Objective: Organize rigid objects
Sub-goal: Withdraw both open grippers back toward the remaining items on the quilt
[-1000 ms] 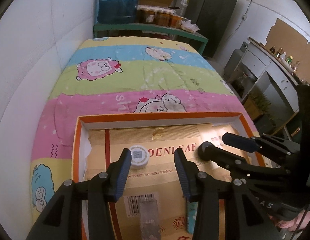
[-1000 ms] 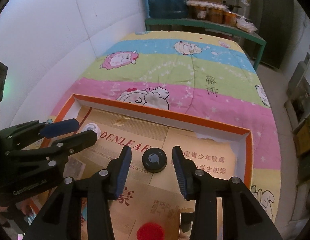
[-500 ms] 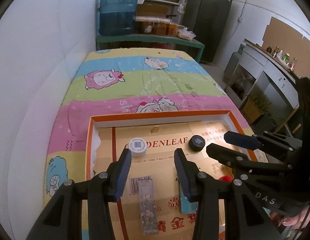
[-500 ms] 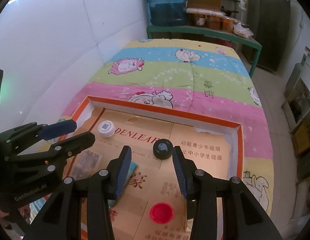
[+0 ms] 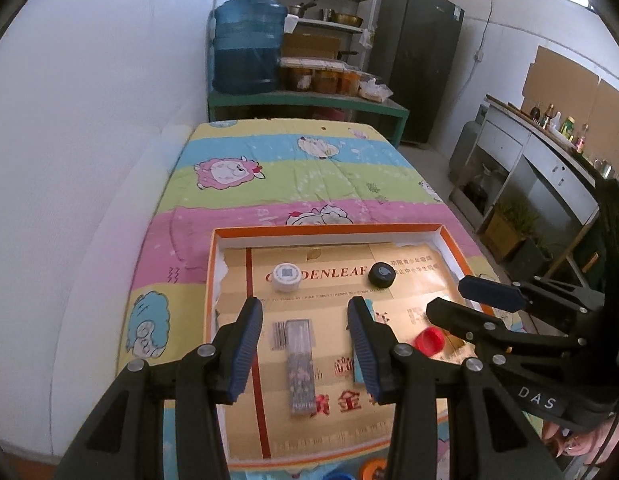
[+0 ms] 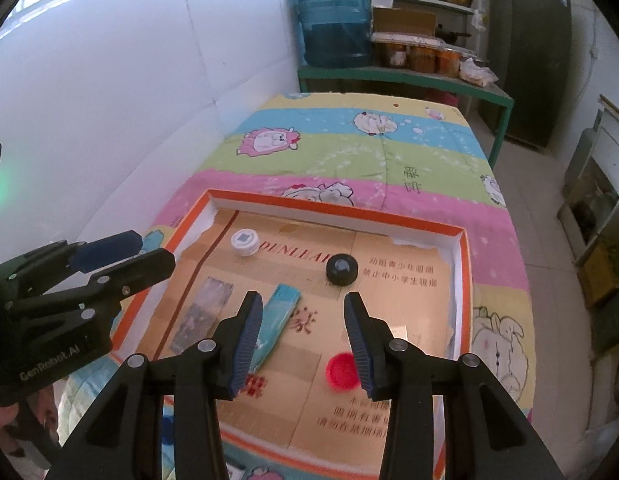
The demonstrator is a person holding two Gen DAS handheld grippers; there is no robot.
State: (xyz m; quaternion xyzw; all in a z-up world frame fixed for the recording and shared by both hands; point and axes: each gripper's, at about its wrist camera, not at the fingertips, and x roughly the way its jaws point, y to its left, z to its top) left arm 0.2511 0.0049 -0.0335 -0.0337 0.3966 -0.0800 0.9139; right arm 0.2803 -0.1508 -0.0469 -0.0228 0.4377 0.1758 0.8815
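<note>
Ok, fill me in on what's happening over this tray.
A person holds a two-finger gripper in each hand above an orange-rimmed tray lined with cardboard, on a cartoon-print quilt. The left gripper and right gripper are both open and grip nothing. Lying loose in the tray are a white cap, a black cap, a red cap, a teal box and a patterned box.

Red Latin letters reading "DENLEAF" are printed on the flattened golden-brown cardboard sheet point(image 5: 409, 292) that lines the shallow orange-rimmed tray point(image 5: 329, 229); the first letters are hidden by a round white cap point(image 5: 286, 276). Red and dark Chinese characters are also printed on this cardboard, but they are too small to be read with certainty. "DAS" is written in pale letters on the black right hand-held gripper point(image 5: 457, 298). "GenRobot.AI" is written on the black left hand-held gripper point(image 6: 149, 252).
</note>
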